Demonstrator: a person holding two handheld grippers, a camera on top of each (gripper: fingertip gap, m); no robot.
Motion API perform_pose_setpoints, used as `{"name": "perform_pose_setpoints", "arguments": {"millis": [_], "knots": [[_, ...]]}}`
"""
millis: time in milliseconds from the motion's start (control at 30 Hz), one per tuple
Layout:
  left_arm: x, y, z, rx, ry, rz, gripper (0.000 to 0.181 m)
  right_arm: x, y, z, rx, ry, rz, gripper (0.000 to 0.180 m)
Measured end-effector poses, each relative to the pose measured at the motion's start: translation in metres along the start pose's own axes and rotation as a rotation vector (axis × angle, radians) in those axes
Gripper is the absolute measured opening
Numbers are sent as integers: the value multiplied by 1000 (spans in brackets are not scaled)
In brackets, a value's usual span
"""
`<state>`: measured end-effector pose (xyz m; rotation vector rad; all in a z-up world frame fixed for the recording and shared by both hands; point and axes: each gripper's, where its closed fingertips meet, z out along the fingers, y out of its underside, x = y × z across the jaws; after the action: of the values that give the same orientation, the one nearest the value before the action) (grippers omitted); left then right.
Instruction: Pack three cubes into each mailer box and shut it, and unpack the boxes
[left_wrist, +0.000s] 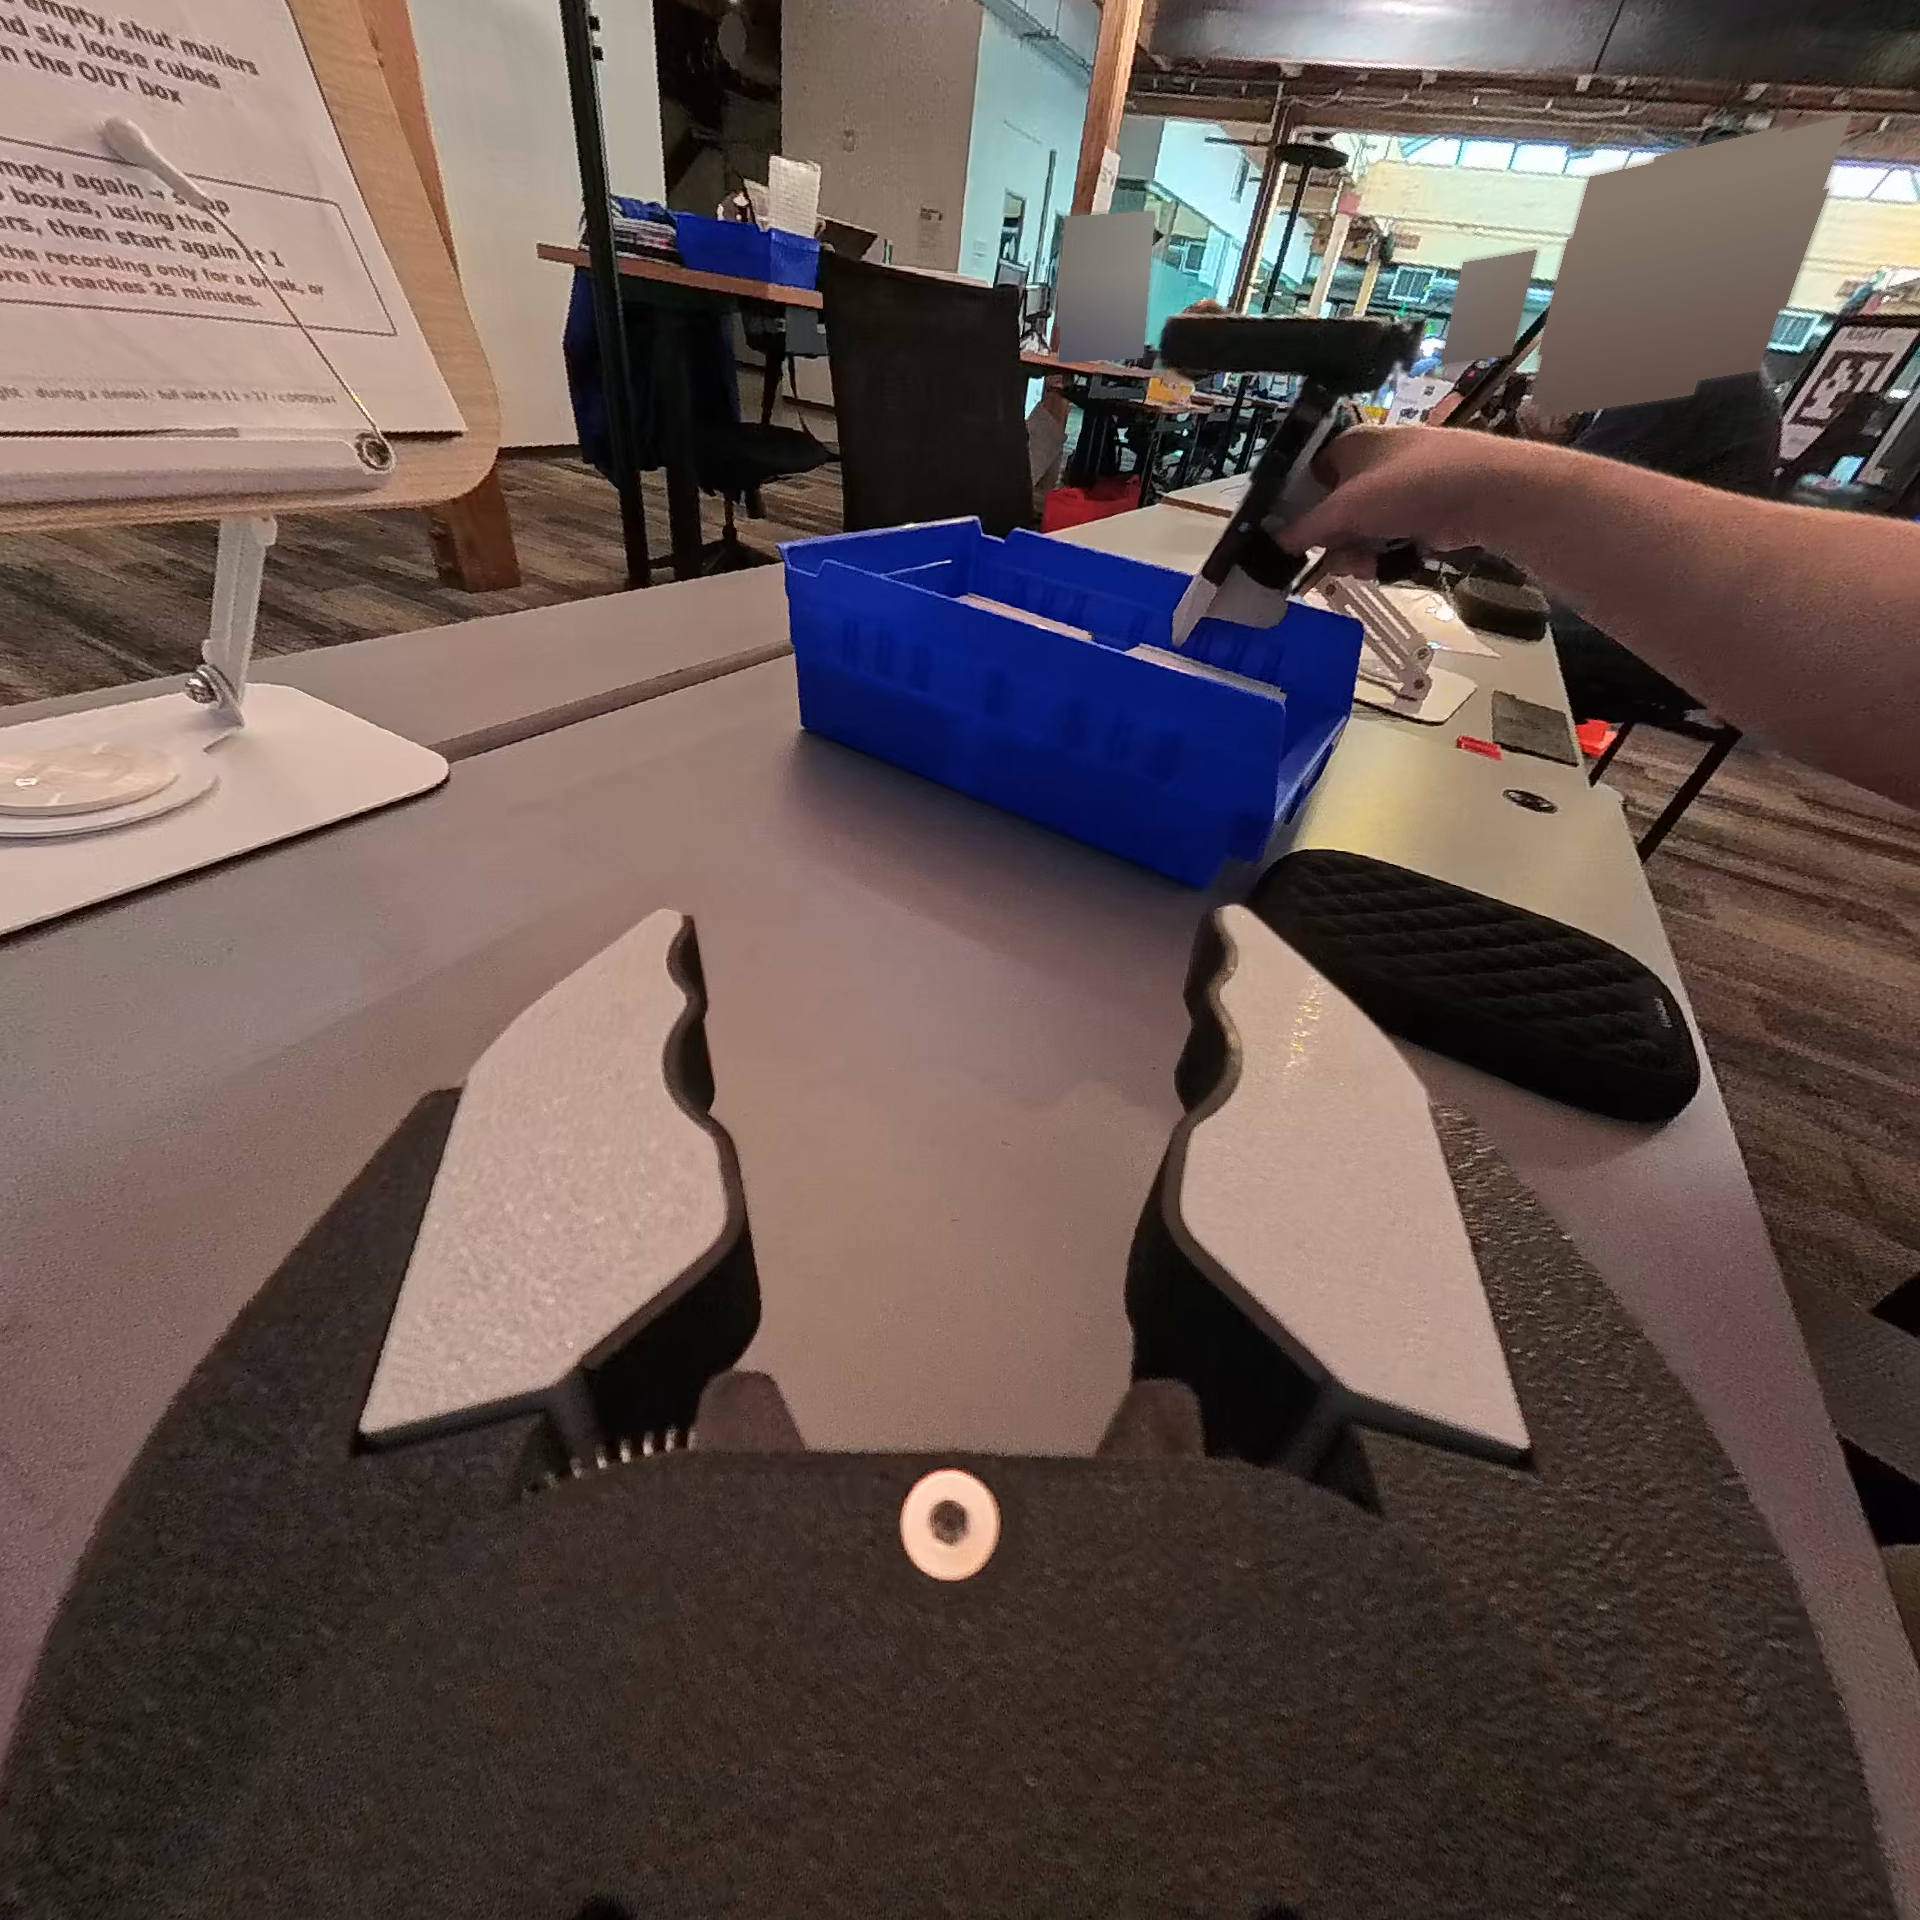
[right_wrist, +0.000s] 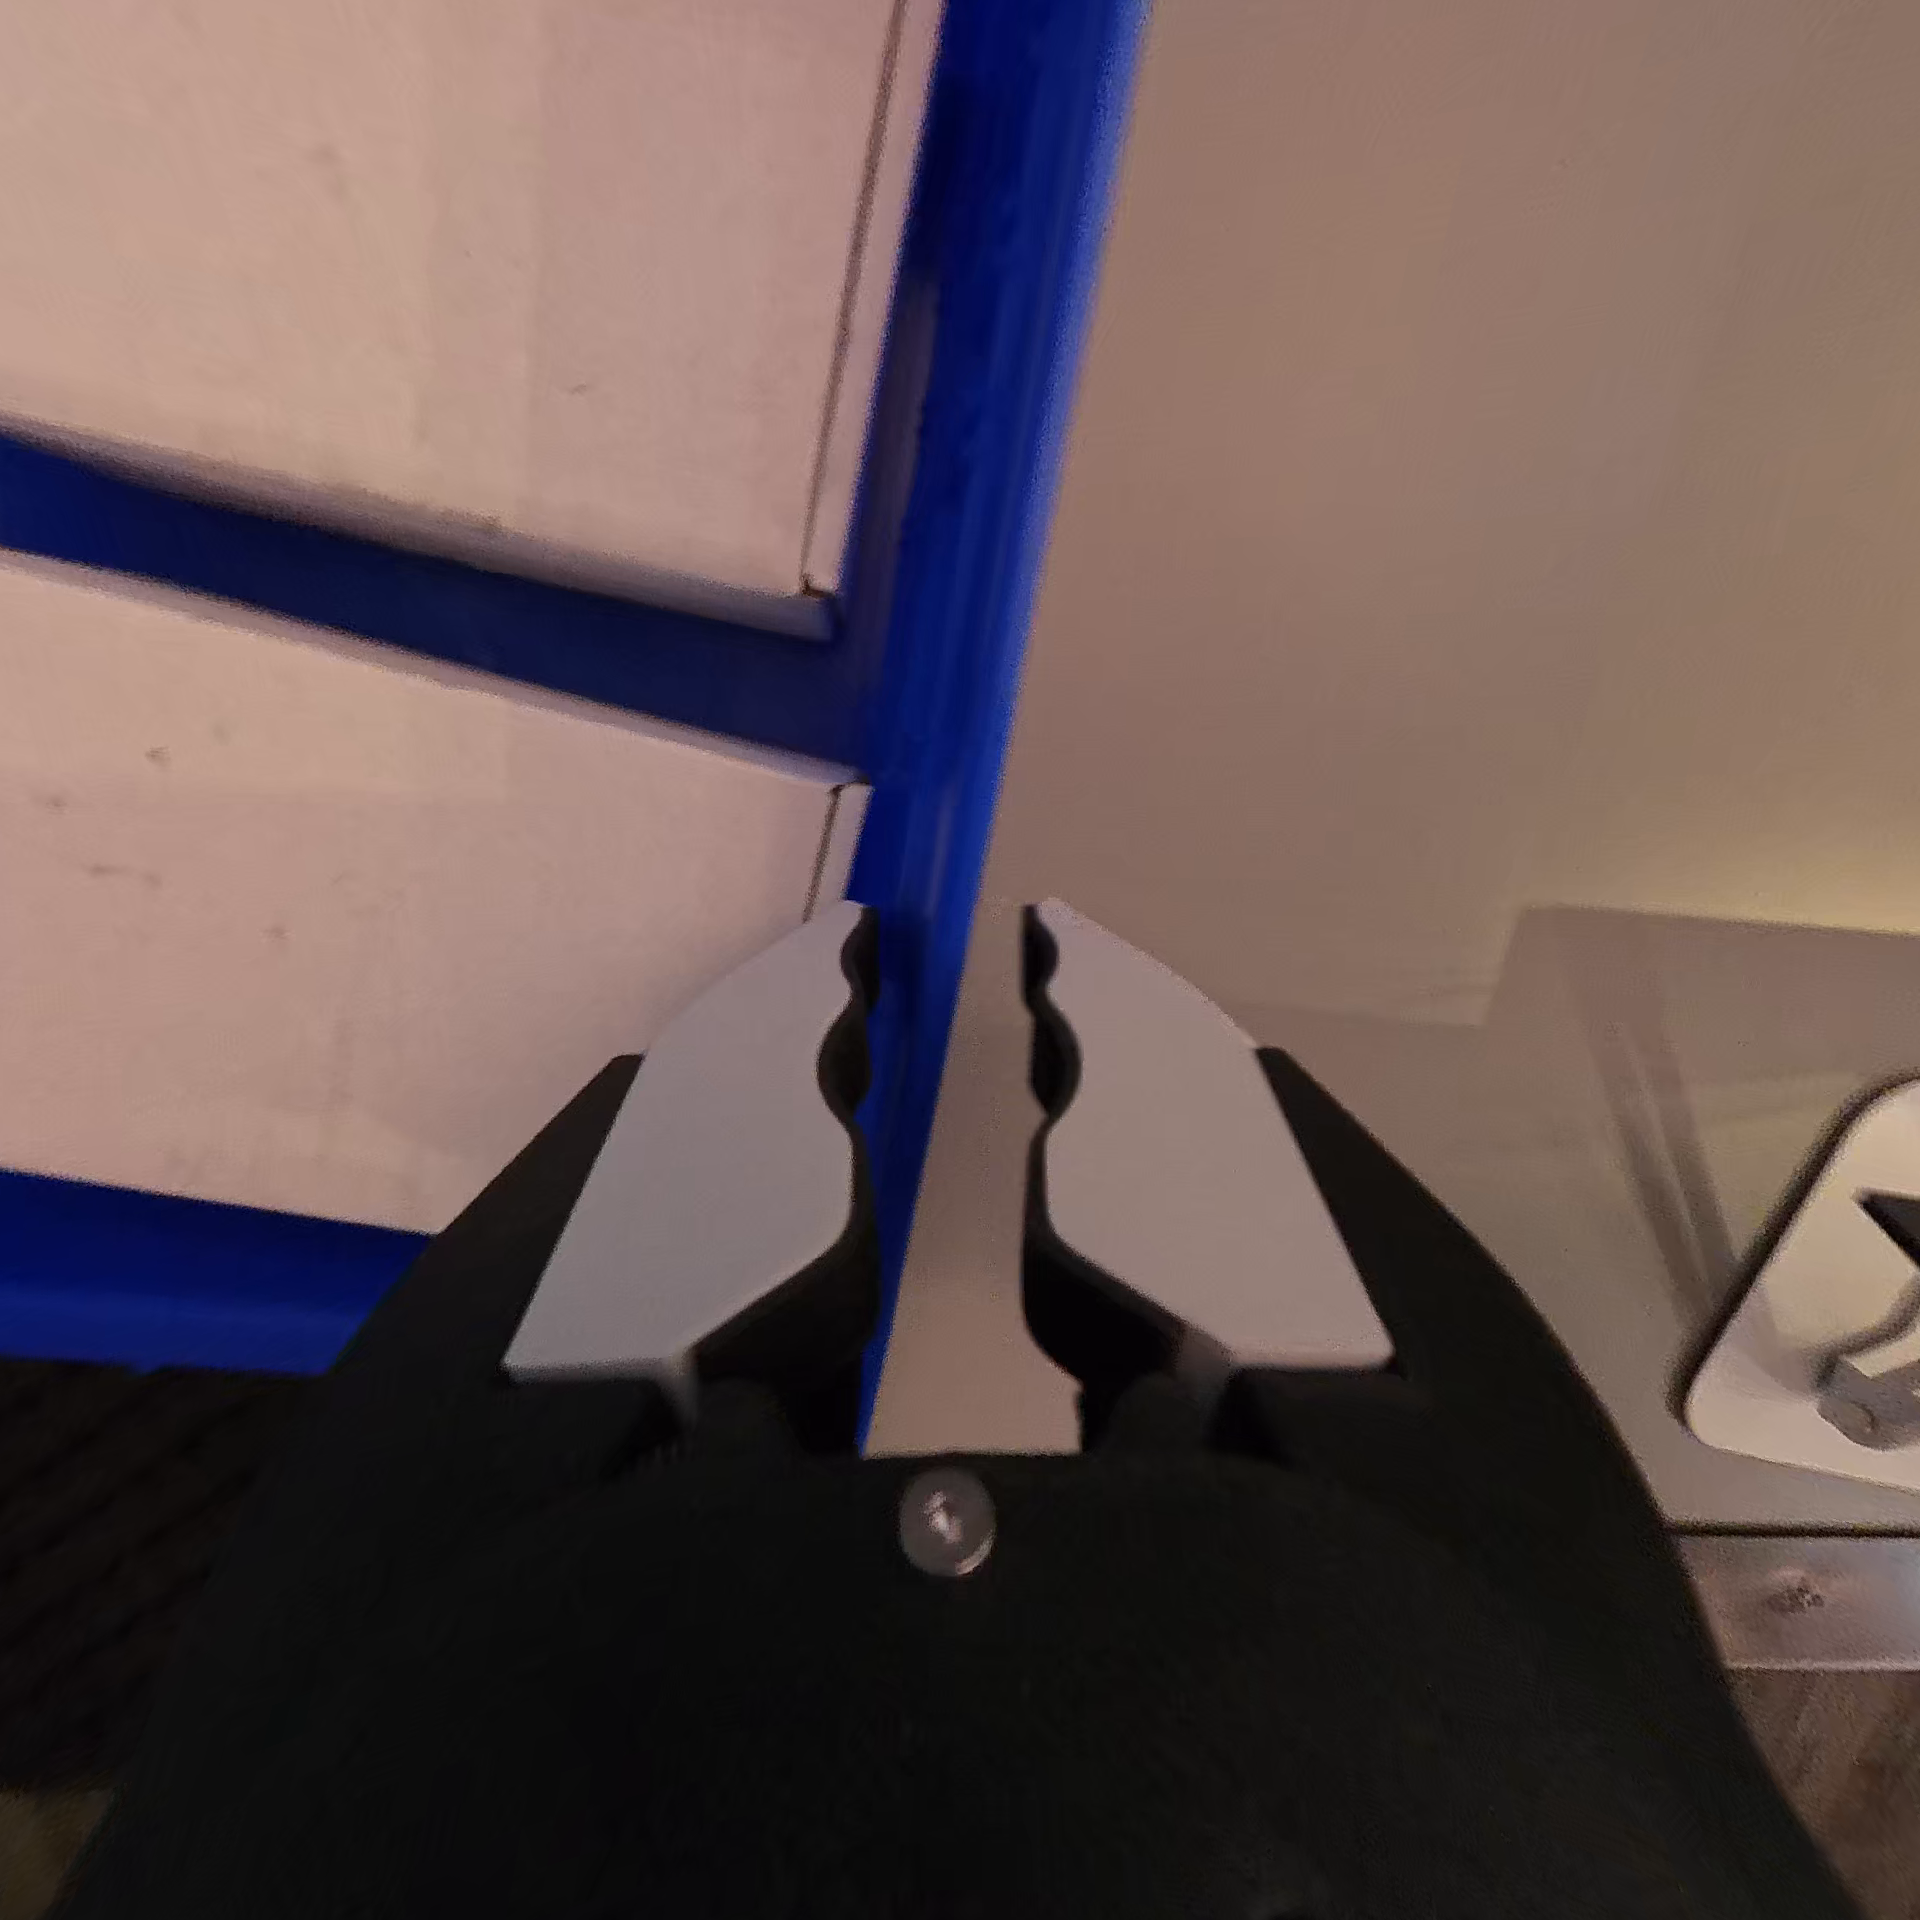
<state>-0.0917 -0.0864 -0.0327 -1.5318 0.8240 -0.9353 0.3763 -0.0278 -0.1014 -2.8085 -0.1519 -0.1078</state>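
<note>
Right claw at blue bin wall.
Right claw (right_wrist: 951, 925) straddles the blue bin (right_wrist: 977, 520) wall, fingers narrowly apart, beside two white mailer boxes (right_wrist: 416, 260); left claw (left_wrist: 951, 925) wide apart over the tabletop (left_wrist: 935, 1091).

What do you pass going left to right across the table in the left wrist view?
Stand base → blue bin → black pad.

right tool (right_wrist: 951, 920): fingers astride blue bin wall (right_wrist: 997, 416), slightly apart | two white mailers (right_wrist: 416, 260) inside
</note>
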Motion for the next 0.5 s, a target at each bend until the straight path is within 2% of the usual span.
{"name": "perform_pose_setpoints", "arguments": {"millis": [33,100,200,267,367,500], "knots": [[-1,-1,-1,1,-5,5,88,6,-3,-4,41,48,9,38],[-1,-7,-4,17,-13,14,88,10,-13,-19,167,97,13,43],[-1,-30,-15,69,-20,25,88,5,-42,-63,481,105,61,52],[-9,-58,-32,106,-68,57,88,-3,-59,-106,719,115,60,54],[-41,-111,-77,128,-248,133,85,-20,-72,-165,996,128,11,54],[-109,-163,-144,-5,-536,170,83,-40,-92,-221,1229,86,-37,54]]}}
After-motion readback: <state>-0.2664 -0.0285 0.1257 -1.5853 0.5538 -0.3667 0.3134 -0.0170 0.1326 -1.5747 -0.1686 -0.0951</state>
